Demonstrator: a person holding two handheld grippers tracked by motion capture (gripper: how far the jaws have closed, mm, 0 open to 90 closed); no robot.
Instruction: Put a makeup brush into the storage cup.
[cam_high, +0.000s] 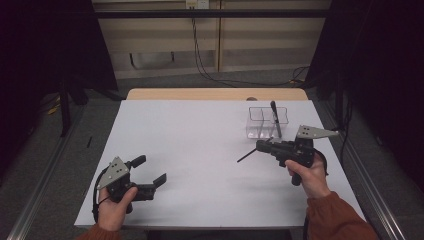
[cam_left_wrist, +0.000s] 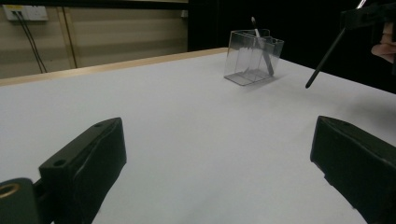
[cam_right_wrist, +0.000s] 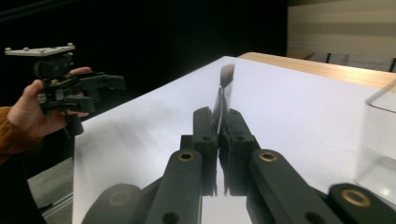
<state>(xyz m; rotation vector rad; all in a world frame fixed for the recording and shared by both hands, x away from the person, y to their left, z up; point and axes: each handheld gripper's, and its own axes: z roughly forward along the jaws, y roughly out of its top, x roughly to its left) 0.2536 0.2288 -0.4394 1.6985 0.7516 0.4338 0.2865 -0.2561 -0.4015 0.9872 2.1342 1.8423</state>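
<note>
At my two o'clock: clear bin (cam_high: 268, 122), nearest my right gripper (cam_high: 261, 146).
Its jaws clamp a thin black stick (cam_high: 246, 156), probably a pen, axis pointing eight o'clock; left gripper (cam_high: 150, 173) gapes empty.

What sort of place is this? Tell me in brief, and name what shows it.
Most likely a lab or studio bay set up for recording. A bare white table stands between dark curtained sides, cables hang down the plain back wall from a socket, and metal rails run along the carpeted floor.
</note>
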